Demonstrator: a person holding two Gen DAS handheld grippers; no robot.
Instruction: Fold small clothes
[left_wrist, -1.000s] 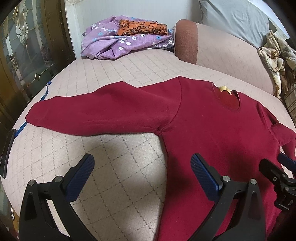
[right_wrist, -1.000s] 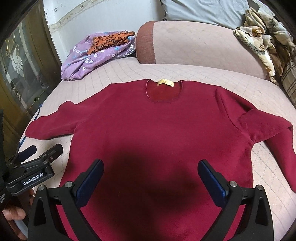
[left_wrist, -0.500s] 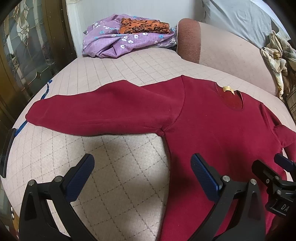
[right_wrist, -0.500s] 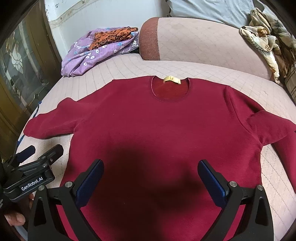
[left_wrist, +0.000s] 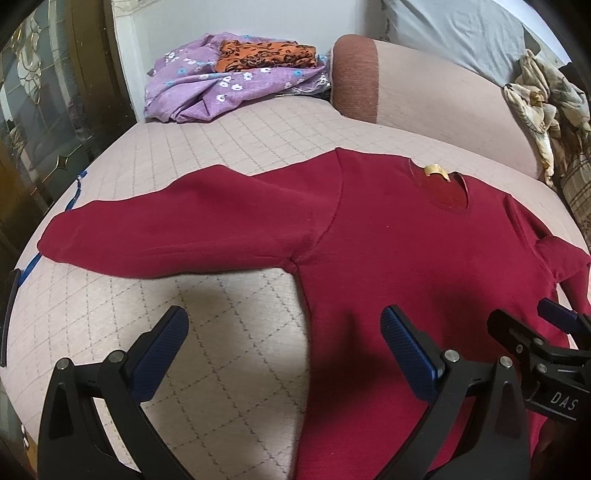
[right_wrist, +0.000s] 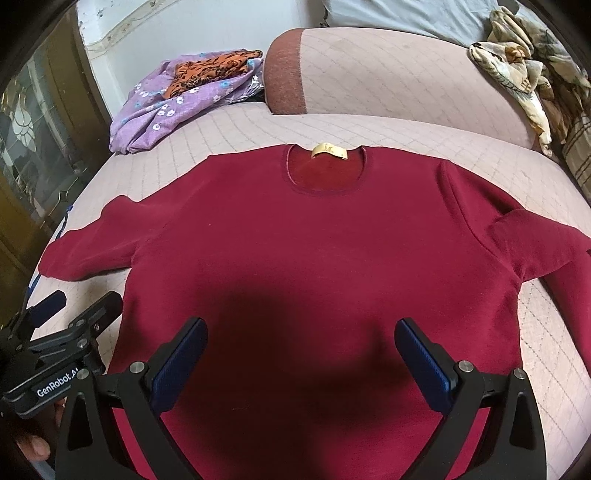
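A dark red long-sleeved sweater (right_wrist: 314, 236) lies flat, front up, on the pink quilted bed, with a yellow neck label (right_wrist: 328, 150) at the far side. Its left sleeve (left_wrist: 177, 236) stretches out to the left; the right sleeve (right_wrist: 535, 243) is bent back on itself. My left gripper (left_wrist: 284, 332) is open and empty above the sweater's left side edge. My right gripper (right_wrist: 301, 339) is open and empty above the lower chest. Each gripper shows in the other's view: the right one in the left wrist view (left_wrist: 532, 332), the left one in the right wrist view (right_wrist: 70, 310).
A purple flowered cloth (left_wrist: 221, 85) with an orange patterned piece (left_wrist: 266, 55) on it lies at the far left corner. A pink bolster (right_wrist: 399, 81) runs along the back, with a beige patterned cloth (right_wrist: 524, 66) at its right end. A dark glazed cabinet (left_wrist: 40, 110) stands left.
Both grippers have moved slightly forward and lower over the sweater; the sweater itself has not moved. Both stay open.
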